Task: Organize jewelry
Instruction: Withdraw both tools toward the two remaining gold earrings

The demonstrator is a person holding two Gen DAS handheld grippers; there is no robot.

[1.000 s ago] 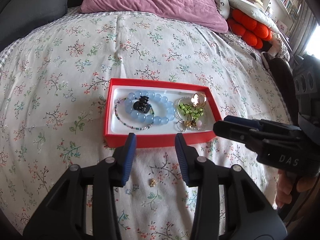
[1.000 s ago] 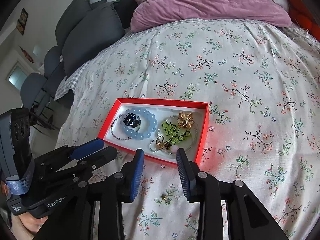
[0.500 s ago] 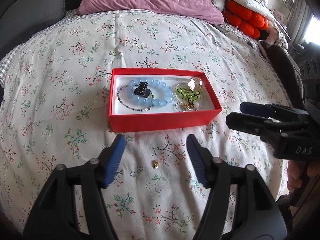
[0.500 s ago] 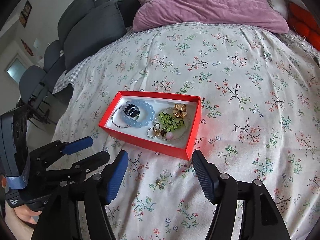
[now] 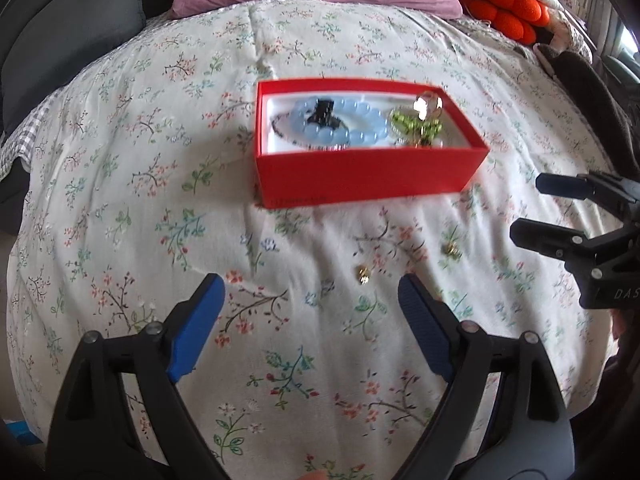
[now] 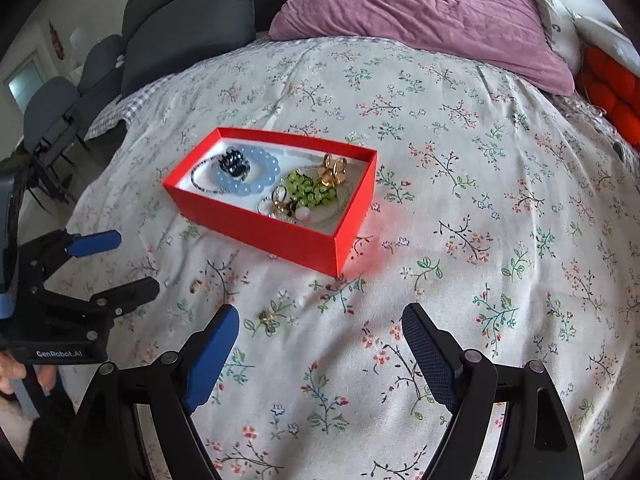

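"DAS" on right tool (image 5: 536, 208), "GenRobot.AI" on left tool (image 6: 116, 264)

Each camera sits behind its own jaws and looks forward and down across the bed (image 5: 120, 208). The left wrist view faces the long side of the red box (image 5: 360, 176) almost squarely, from close above the floral bedspread. The right wrist view looks at the same red box (image 6: 304, 240) from its corner, a little farther off. Both share the box, the purple pillow (image 6: 420, 12) at the head and the bedspread between them. Each view catches the other hand-held gripper at its edge: the right hand-held gripper (image 5: 532, 210) in the left view, the left hand-held gripper (image 6: 132, 264) in the right.
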